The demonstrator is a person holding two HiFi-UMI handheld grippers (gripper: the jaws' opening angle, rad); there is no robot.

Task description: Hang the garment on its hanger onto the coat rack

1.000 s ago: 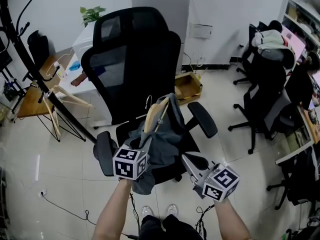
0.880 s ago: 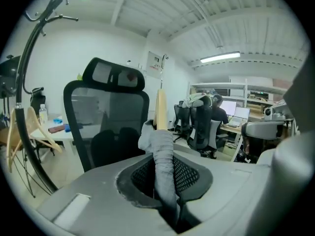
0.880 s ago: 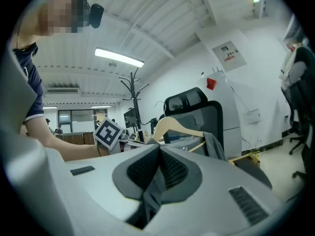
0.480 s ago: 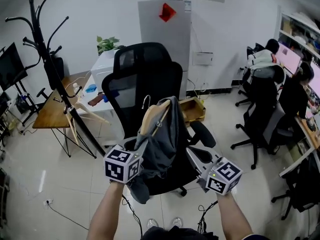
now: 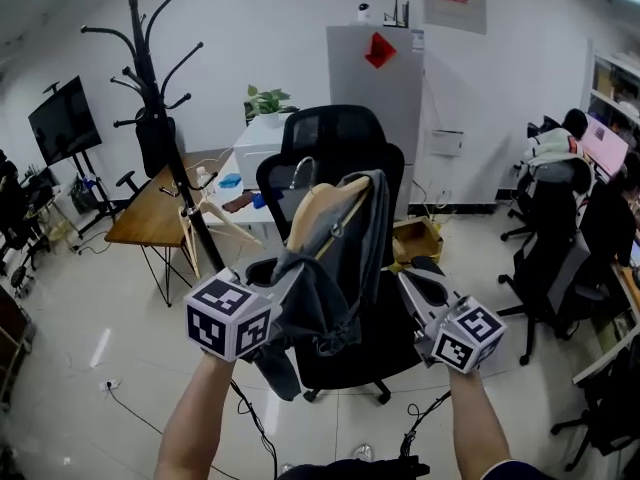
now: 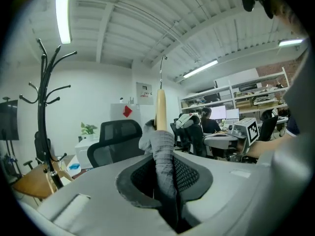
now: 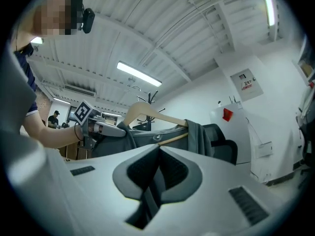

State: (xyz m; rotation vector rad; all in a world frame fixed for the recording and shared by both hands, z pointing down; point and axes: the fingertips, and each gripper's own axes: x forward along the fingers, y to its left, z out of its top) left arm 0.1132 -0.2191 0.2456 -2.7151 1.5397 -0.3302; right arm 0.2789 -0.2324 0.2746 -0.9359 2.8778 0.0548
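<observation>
A grey garment point(image 5: 335, 268) hangs over a wooden hanger point(image 5: 325, 203) with a metal hook point(image 5: 300, 173), held up in front of me. My left gripper point(image 5: 285, 283) is shut on the garment's cloth at the hanger's lower left end; in the left gripper view the cloth point(image 6: 160, 149) runs up between the jaws to the hanger point(image 6: 161, 109). My right gripper point(image 5: 412, 280) hangs just right of the garment, shut and holding nothing; its view shows the hanger point(image 7: 142, 109) and garment point(image 7: 197, 136) ahead. The black coat rack point(image 5: 150, 78) stands at the far left, well apart.
A black office chair point(image 5: 335, 158) stands right behind the garment. Beside the rack's foot are a wooden table point(image 5: 150, 213) and spare pale hangers point(image 5: 215, 213). A grey cabinet point(image 5: 375, 68) is at the back wall. Seated people and chairs point(image 5: 560, 168) fill the right side.
Both grippers have lifted the hanger and garment up off the chair seat. The view has tilted up, and the coat rack's top has come into sight at the left.
</observation>
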